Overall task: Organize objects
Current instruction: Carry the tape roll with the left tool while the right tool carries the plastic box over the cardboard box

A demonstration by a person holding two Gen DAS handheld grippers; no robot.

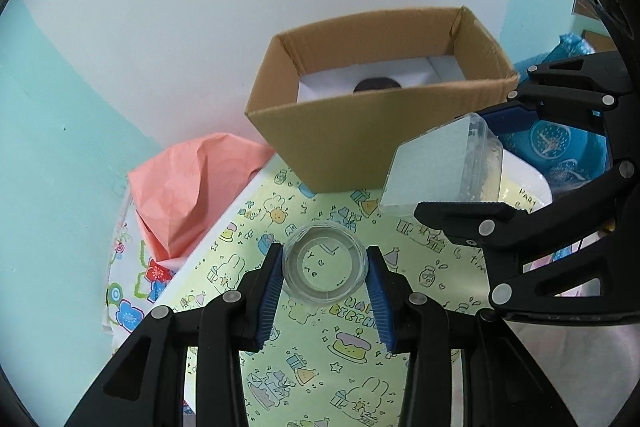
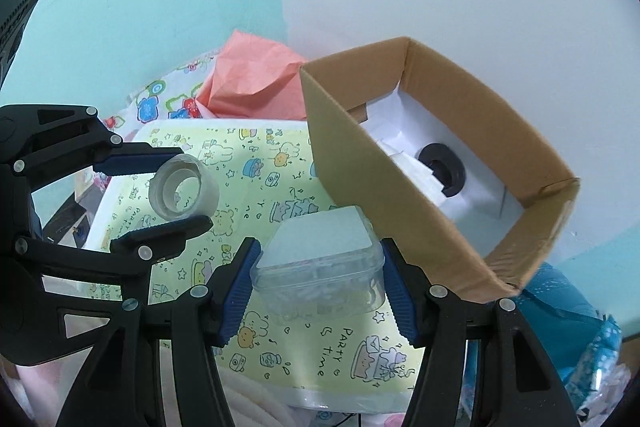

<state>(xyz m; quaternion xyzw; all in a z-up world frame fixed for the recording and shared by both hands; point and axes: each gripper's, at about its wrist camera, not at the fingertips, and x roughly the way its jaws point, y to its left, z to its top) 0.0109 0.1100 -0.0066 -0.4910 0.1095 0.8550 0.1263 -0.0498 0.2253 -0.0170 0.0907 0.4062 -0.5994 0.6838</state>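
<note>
My left gripper (image 1: 325, 269) is shut on a clear tape roll (image 1: 325, 267), held above the yellow party-print surface (image 1: 320, 347); from the right wrist the same tape roll (image 2: 182, 187) shows at the left between the left gripper (image 2: 176, 187) fingers. My right gripper (image 2: 318, 277) is shut on a clear square plastic box with a frosted lid (image 2: 320, 263); in the left wrist view that plastic box (image 1: 440, 167) hangs at the right in the right gripper (image 1: 476, 167). An open cardboard box (image 1: 380, 115) stands beyond, with a black roll (image 2: 442, 169) on white paper inside.
Crumpled pink paper (image 1: 192, 187) lies left of the cardboard box (image 2: 420, 187), against a teal and white wall. Flower-print paper (image 1: 128, 291) hangs off the left edge. Blue wrapping (image 2: 568, 327) lies at the right, below the cardboard box's corner.
</note>
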